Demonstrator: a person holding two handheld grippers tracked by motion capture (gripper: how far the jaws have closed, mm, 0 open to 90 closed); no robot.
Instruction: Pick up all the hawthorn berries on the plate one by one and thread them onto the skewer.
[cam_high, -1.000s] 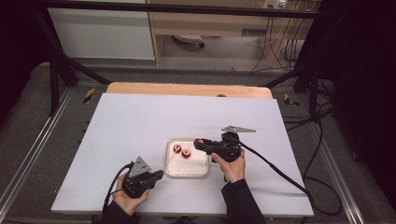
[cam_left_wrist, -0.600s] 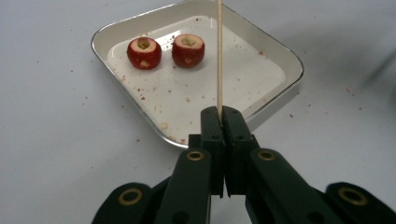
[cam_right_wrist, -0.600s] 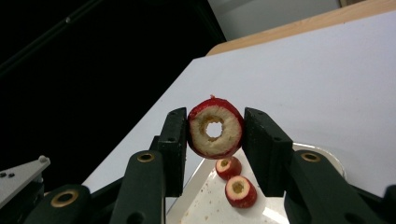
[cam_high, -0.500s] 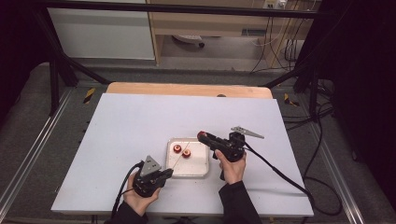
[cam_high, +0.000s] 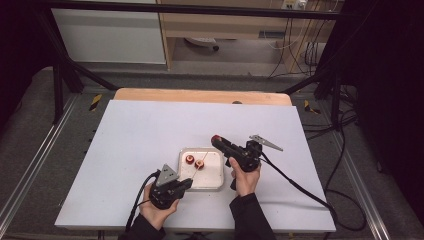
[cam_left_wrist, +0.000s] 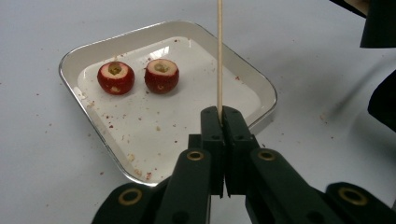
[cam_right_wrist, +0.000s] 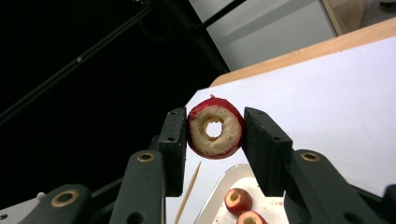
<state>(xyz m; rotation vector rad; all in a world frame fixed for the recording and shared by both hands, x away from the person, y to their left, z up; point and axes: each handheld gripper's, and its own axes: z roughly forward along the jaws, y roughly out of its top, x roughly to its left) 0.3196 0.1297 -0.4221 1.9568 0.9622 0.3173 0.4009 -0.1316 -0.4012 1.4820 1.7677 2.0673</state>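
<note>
My left gripper (cam_high: 186, 183) sits at the white tray's (cam_high: 217, 176) near left corner, shut on a thin wooden skewer (cam_high: 196, 170) that slants up over the tray. In the left gripper view the skewer (cam_left_wrist: 219, 65) rises straight from the closed gripper (cam_left_wrist: 222, 113). Two cored red fruits (cam_left_wrist: 115, 77) (cam_left_wrist: 161, 75) lie in the tray (cam_left_wrist: 93, 135). My right gripper (cam_high: 217, 140) hovers above the tray's far right corner, shut on a third cored red fruit (cam_right_wrist: 219, 145) whose hole faces the camera; its pads (cam_right_wrist: 176, 140) press both sides.
The tray rests on a white sheet (cam_high: 150, 130) covering the table, with a wooden edge (cam_high: 200, 95) at the back. A black cable (cam_high: 295, 185) trails right from my right gripper. Red crumbs dot the tray and sheet.
My left gripper has moved right toward the tray, carrying the skewer over it. The right gripper keeps its place with the fruit.
</note>
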